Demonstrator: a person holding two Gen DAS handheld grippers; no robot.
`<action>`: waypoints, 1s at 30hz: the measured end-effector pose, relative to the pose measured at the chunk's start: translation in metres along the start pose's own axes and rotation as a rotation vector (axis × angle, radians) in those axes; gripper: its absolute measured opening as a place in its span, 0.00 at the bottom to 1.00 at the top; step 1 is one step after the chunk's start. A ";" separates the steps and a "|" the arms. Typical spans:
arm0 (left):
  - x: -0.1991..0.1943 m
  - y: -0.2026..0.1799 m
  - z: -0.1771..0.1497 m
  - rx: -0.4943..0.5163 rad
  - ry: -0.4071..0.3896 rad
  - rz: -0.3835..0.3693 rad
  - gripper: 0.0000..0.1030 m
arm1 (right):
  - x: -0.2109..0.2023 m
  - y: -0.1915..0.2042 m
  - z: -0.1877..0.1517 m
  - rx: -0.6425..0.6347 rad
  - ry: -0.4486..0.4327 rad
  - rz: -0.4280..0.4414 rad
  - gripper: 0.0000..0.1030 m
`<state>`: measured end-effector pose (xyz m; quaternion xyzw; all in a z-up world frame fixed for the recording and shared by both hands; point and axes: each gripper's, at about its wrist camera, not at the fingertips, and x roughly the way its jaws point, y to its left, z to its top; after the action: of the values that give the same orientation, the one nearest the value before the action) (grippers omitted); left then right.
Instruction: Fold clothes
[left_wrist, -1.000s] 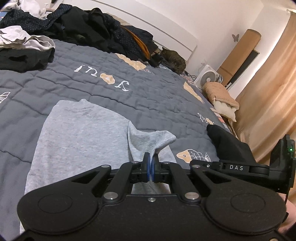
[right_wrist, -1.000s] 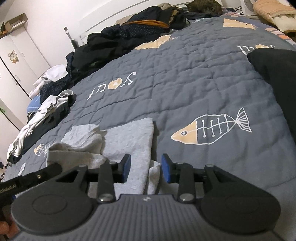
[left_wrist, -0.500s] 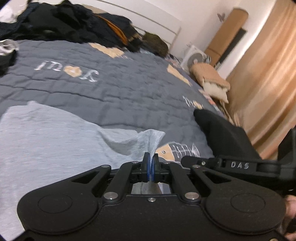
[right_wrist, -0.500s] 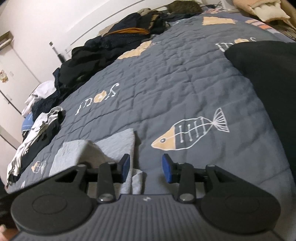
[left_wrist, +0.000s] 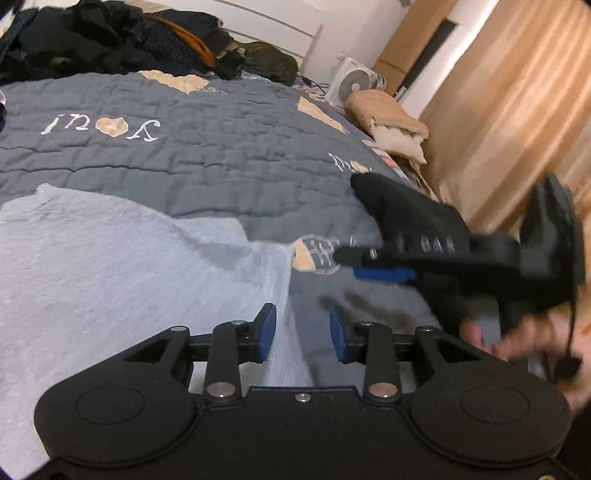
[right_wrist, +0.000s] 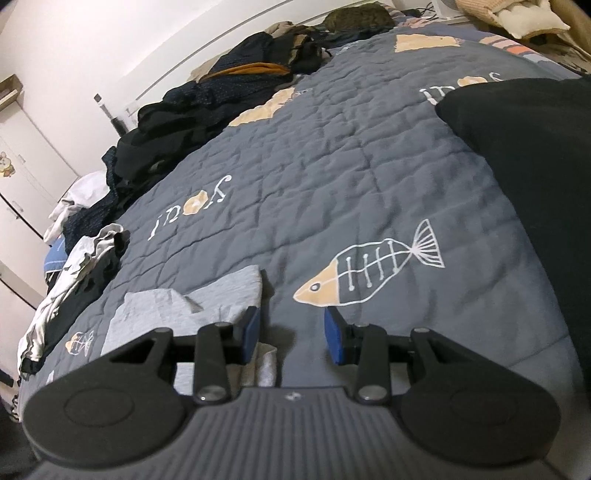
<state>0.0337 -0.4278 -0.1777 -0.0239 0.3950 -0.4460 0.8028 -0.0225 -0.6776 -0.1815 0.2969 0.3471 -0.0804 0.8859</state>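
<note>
A light grey shirt (left_wrist: 110, 266) lies flat on the dark grey fish-print quilt (left_wrist: 221, 155). My left gripper (left_wrist: 303, 334) hovers over the shirt's right edge with its jaws opening. That edge runs beneath the gap, and the blue pads (left_wrist: 267, 332) do not press on it. In the right wrist view the same shirt (right_wrist: 192, 310) lies at lower left, with a fold on top. My right gripper (right_wrist: 291, 336) stands open over bare quilt, just right of the shirt's edge. It also shows blurred in the left wrist view, the right gripper (left_wrist: 369, 264) held by a hand (left_wrist: 480, 332).
A black garment (right_wrist: 535, 166) lies on the quilt to the right. A heap of dark clothes (right_wrist: 221, 99) lines the headboard, with white and black clothing (right_wrist: 81, 266) at the left edge. Pillows (left_wrist: 391, 118), a fan (left_wrist: 354, 81) and a curtain (left_wrist: 517, 110) stand beyond the bed.
My left gripper was shut on the shirt's raised corner; it has opened and the corner now lies flat. It also moved to the right. The right gripper stayed open.
</note>
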 end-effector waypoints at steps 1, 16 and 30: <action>0.000 -0.003 -0.004 0.026 0.012 0.017 0.31 | 0.000 0.002 0.000 -0.002 0.001 0.001 0.36; 0.027 -0.034 -0.038 0.127 0.142 -0.033 0.33 | 0.001 0.010 -0.002 -0.026 0.014 0.033 0.36; 0.000 0.007 -0.065 -0.136 0.152 -0.173 0.34 | 0.004 0.040 -0.011 -0.061 0.066 0.153 0.36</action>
<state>-0.0037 -0.4029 -0.2254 -0.0784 0.4803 -0.4866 0.7255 -0.0116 -0.6389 -0.1718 0.2981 0.3546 0.0080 0.8862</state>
